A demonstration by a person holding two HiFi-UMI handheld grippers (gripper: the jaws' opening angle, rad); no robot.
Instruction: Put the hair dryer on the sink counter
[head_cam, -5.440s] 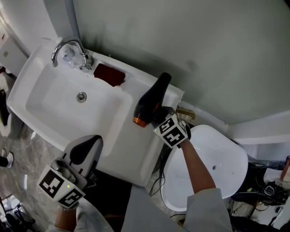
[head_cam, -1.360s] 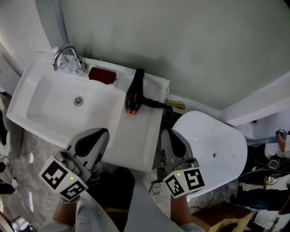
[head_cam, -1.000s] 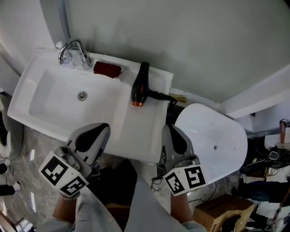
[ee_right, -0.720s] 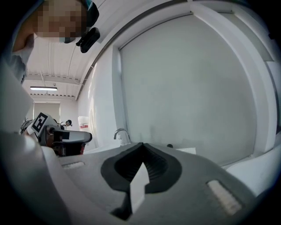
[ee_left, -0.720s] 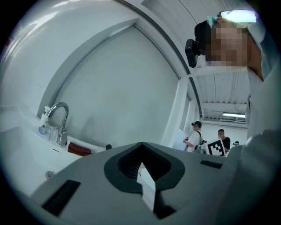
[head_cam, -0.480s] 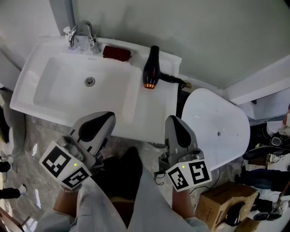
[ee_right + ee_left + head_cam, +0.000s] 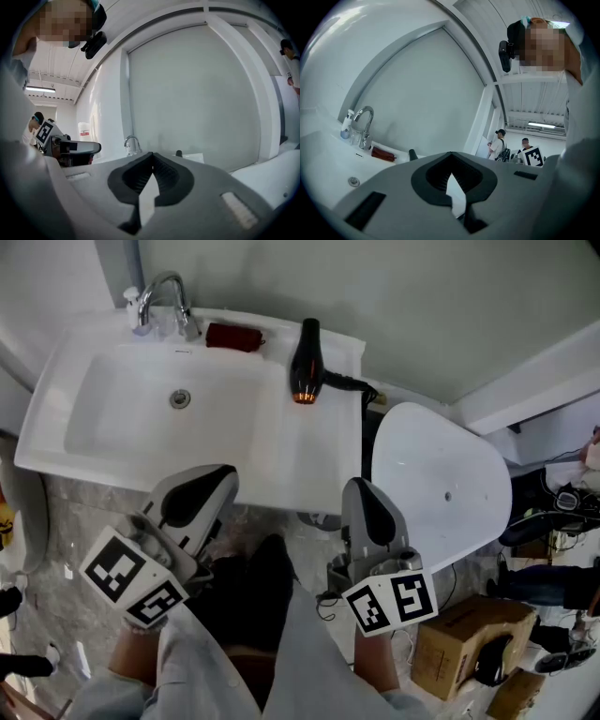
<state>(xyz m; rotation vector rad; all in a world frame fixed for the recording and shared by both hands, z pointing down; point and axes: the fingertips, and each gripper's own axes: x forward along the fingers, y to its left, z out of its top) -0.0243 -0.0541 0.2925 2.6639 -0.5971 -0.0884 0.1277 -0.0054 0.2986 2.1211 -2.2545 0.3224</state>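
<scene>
The left gripper (image 7: 210,486) sat in the lower left of the head view and the right gripper (image 7: 363,497) in the lower centre. Both were below the front edge of the sink (image 7: 56,442) and well apart from it. In its own view each pair of jaws was closed tip to tip. Nothing lay between the ribbed pads, and neither gripper touched anything.

The dryer (image 7: 306,357) lay flat on the counter in the upper centre of the head view, just right of the basin. Its nozzle pointed at the wall and its orange-ringed end faced the front edge. Its cord (image 7: 349,382) ran right, off the counter's edge. A red pouch (image 7: 233,337) lay to its left, near the faucet (image 7: 161,298) in the upper left.

Only the head view showed the dryer whole. It alone also showed the white oval shell (image 7: 441,493) right of the sink and a cardboard box (image 7: 459,652) in the lower right. In the gripper views only the dryer's dark nozzle tip rose above the jaws: just left of centre in the left gripper view, just right of centre in the right one. The left gripper view added a small bottle (image 7: 346,127) beside the faucet and two people (image 7: 500,145) standing far off at centre right. The right gripper view showed another person (image 7: 33,127) at its left edge, but not the pouch.
</scene>
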